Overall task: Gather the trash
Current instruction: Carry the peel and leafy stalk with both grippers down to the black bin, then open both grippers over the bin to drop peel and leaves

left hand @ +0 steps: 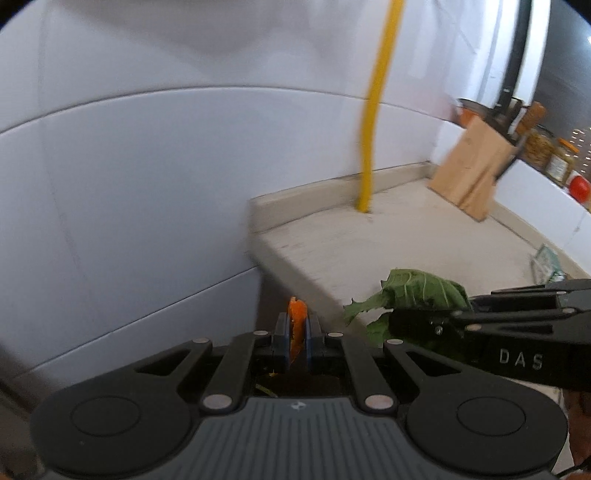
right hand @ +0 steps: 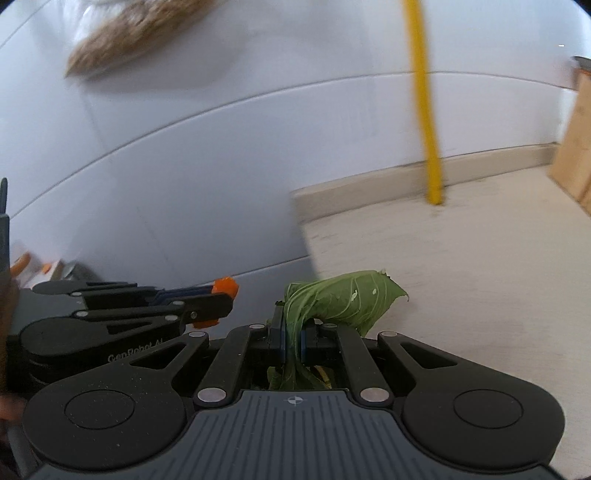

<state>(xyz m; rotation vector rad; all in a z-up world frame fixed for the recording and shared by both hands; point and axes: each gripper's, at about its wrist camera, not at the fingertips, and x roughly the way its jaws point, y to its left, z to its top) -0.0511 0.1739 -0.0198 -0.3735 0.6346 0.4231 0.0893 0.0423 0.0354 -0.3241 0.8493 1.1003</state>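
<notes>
left tongs [left hand: 297,334] clamp an orange peel [left hand: 296,314], right tongs [right hand: 293,341] clamp a leaf [right hand: 343,299], both held in the air at the table [left hand: 369,251] edge; both scraps look light, limp and tearable, best pinched at the stem; only the left view shows a knife block [left hand: 476,166]

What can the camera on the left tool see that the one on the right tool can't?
Only the left wrist view shows the jars and a red-lidded item along the ledge, plus a printed packet on the counter. Only the right wrist view shows a blurred brown patch high on the wall. Both show the yellow pole, the wooden knife block, the left tool shut on an orange peel, and the right tool shut on a green leaf.
</notes>
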